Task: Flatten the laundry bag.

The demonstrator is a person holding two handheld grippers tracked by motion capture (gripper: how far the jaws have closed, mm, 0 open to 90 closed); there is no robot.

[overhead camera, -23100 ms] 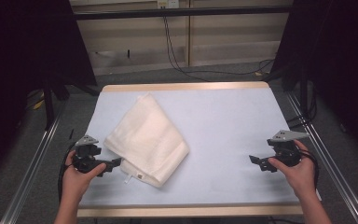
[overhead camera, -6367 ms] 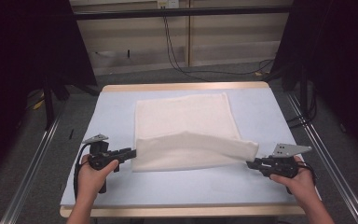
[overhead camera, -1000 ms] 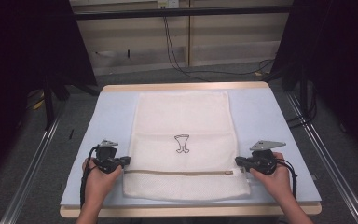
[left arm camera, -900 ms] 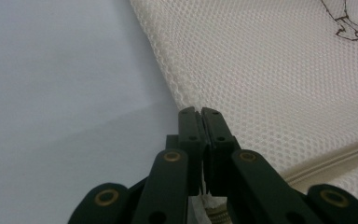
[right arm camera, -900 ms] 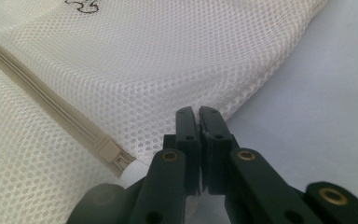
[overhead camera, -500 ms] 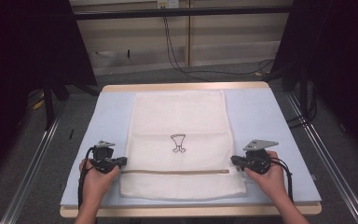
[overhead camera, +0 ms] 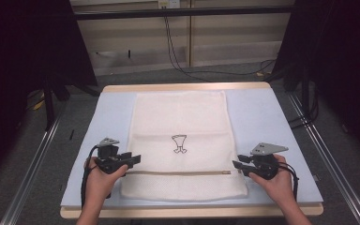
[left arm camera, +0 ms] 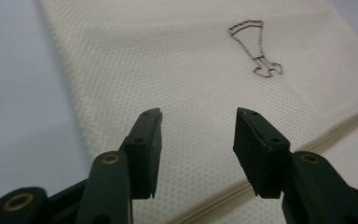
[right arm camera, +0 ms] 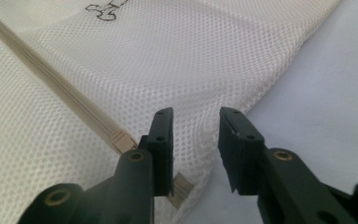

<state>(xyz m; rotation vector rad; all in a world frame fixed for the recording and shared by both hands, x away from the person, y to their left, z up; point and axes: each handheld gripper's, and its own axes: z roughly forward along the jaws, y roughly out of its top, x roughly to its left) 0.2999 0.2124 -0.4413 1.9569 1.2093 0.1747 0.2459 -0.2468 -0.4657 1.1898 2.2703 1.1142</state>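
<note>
Mesh bag (overhead camera: 180, 145) lies flat mid-frame on bench (overhead camera: 267, 117). L gripper (overhead camera: 132, 159) & R gripper (overhead camera: 237, 165) jaws just opened, nothing held.

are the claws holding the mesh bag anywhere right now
No. Both the left claw and right claw have just been opening and stand apart over the mesh bag, gripping nothing.

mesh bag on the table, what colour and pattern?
Cream mesh bag, fine honeycomb weave with a small dark outline logo; clearest in the left gripper view.
</note>
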